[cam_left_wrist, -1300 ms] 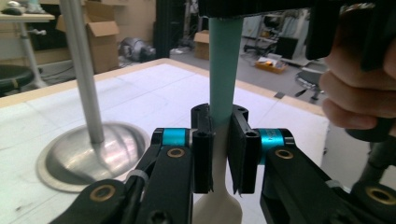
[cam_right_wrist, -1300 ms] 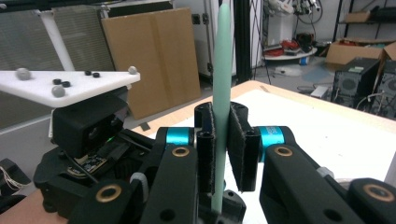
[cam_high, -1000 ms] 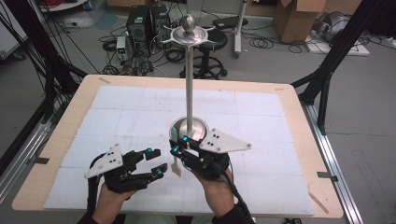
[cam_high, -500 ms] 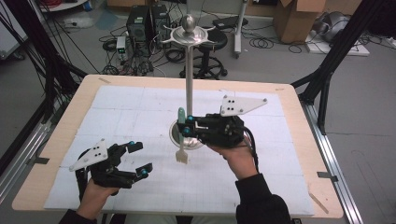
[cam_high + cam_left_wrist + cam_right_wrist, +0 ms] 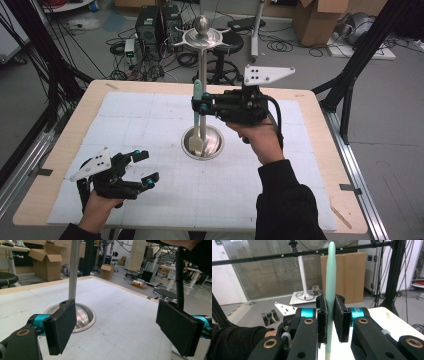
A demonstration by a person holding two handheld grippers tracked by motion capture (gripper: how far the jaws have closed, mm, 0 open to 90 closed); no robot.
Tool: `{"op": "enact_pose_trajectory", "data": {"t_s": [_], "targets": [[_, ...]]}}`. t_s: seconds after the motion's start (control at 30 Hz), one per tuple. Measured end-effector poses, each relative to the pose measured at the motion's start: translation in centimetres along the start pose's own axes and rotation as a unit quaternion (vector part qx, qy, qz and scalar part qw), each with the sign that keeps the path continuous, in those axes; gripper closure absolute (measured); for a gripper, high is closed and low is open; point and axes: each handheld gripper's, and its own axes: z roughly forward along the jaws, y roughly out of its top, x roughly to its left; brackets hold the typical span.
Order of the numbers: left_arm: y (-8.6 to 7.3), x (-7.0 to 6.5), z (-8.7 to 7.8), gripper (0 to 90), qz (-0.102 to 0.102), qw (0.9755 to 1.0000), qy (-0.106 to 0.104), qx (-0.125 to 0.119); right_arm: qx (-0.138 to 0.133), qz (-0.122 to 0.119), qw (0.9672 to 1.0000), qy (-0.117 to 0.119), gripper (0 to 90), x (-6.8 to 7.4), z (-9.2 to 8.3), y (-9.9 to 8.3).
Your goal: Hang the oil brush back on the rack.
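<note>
Gripping a mint-green spatula (image 5: 197, 107) by its handle, right gripper (image 5: 199, 105) holds it upright, jaws clamped on the handle; pale blade hangs just above the steel stand (image 5: 202, 75) base, beside the pole. Right gripper view: handle (image 5: 330, 290) pinched btwn both pads. Left gripper (image 5: 142, 166) sits low near table (image 5: 320, 165) front-left, well apart; jaws just opened wide, nothing btwn them.

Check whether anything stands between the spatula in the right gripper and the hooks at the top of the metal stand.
Nothing visible does. The right gripper holds the green-handled spatula upright beside the stand's pole, with open air up to the hook ring.
</note>
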Motion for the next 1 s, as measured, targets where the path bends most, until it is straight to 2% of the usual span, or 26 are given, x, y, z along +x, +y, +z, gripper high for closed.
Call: {"op": "enact_pose_trajectory", "data": {"t_s": [0.13, 0.37, 0.53, 1.0], "targets": [[0.0, -0.1, 0.1, 17.4, -0.001, 1.0, -0.003, 0.0, 0.002, -0.003, 1.0, 0.001, 81.9, -1.0, 0.1, 1.2], [-0.1, -0.1, 0.2, 17.5, -0.003, 1.0, -0.007, 0.0, 0.005, 0.005, 0.9999, -0.014, 81.8, -2.3, 0.1, 2.2], [-0.1, -0.1, 0.2, 17.5, -0.004, 1.0, -0.008, -0.001, 0.011, 0.012, 0.9996, -0.024, 81.8, -3.2, 0.2, 2.5], [-0.1, -0.1, 0.2, 17.6, -0.006, 0.9999, -0.009, -0.001, 0.011, 0.025, 0.9989, -0.038, 81.7, -4.6, 0.1, 2.5]]}}
